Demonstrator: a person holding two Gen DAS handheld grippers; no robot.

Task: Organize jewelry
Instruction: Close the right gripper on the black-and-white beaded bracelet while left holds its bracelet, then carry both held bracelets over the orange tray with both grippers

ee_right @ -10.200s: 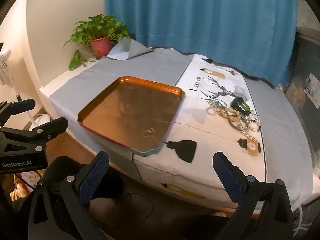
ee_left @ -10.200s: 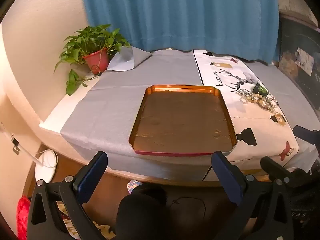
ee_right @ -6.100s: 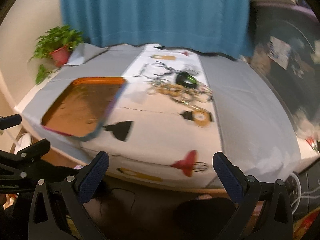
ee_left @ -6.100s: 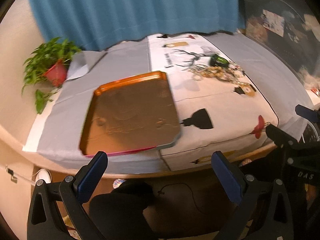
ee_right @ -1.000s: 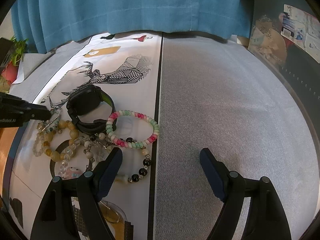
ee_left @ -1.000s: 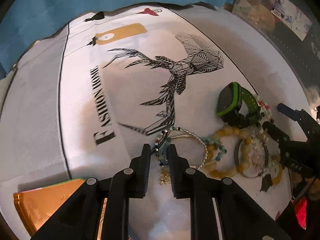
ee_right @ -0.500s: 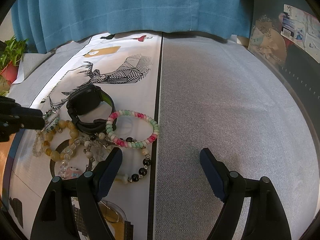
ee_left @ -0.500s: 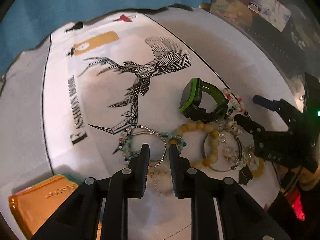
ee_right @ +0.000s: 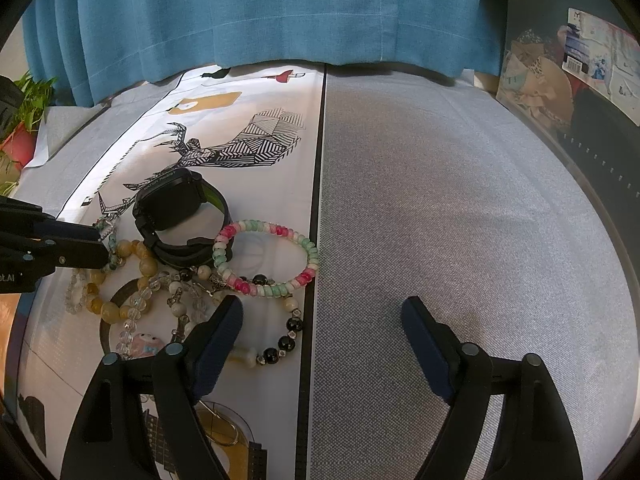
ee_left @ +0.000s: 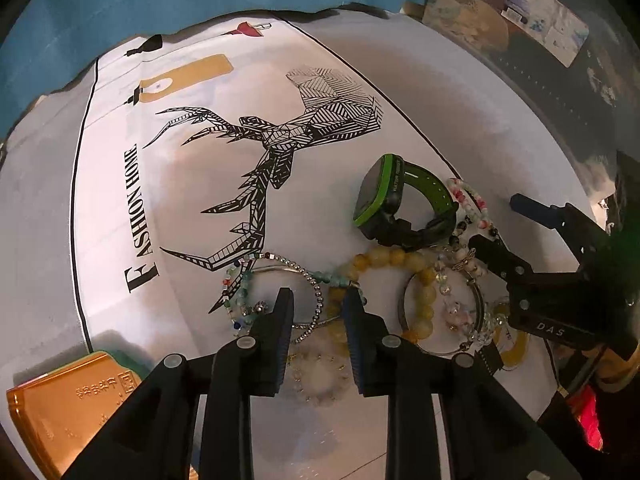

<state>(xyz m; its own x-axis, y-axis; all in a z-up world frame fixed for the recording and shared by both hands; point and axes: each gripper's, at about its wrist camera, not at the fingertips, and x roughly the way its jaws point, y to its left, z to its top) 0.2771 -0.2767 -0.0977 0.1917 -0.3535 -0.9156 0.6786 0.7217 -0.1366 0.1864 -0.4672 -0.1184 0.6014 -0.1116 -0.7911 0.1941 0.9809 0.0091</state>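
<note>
Left wrist view: my left tongs (ee_left: 316, 300) have slid rightward and opened a little, now straddling the silver bead bracelet (ee_left: 308, 280) | jewelry heaped on bench runner (ee_left: 120, 200), gold tray (ee_left: 60, 408) nearby | right tongs (ee_right: 322, 316) wide apart, idle | grasp pending.

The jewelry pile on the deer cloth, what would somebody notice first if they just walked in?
Probably the black and green watch, standing on its edge at the back of the pile. In front of it lies a tangle of bracelets, the chunky yellow bead bracelet brightest in the middle and a pink, white and green bead bracelet at the right edge of the deer cloth. The left gripper hangs low over the silver bangle.
</note>
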